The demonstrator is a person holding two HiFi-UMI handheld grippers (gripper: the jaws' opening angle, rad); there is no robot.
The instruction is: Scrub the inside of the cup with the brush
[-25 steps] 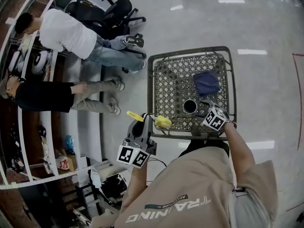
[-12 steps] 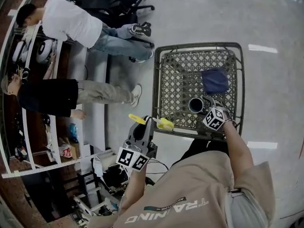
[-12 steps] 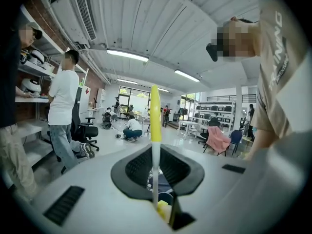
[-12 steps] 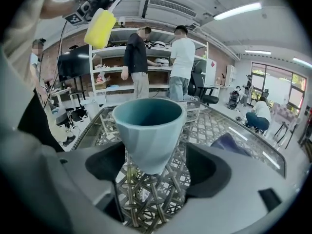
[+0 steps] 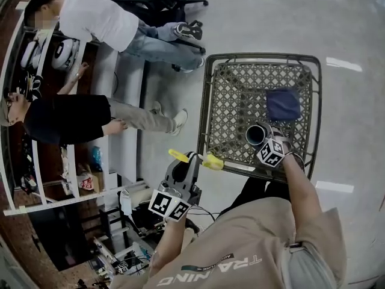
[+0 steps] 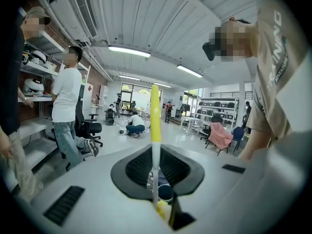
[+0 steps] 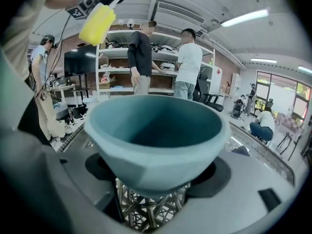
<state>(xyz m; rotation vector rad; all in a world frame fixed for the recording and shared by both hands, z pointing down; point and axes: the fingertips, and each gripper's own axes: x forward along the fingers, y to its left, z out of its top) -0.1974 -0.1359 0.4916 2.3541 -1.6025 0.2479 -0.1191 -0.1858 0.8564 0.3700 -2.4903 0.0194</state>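
Tongs first, from the head view: the left tongs (image 5: 192, 159) grip the yellow brush (image 5: 212, 161) crosswise, beside the near-left corner of the mesh worktop (image 5: 231, 104). The right tongs (image 5: 264, 137) reach over its near edge to the cup (image 5: 254, 135), which stands on the mesh near a blue cloth (image 5: 283, 104).

Left gripper view: the jaws are narrow, clamped on the brush handle, which rises straight up between them.

Right gripper view: the teal cup sits between wide jaws that have just been opening. The pads seem clear of its wall, though the rim overhangs them. Mesh shows beneath it.
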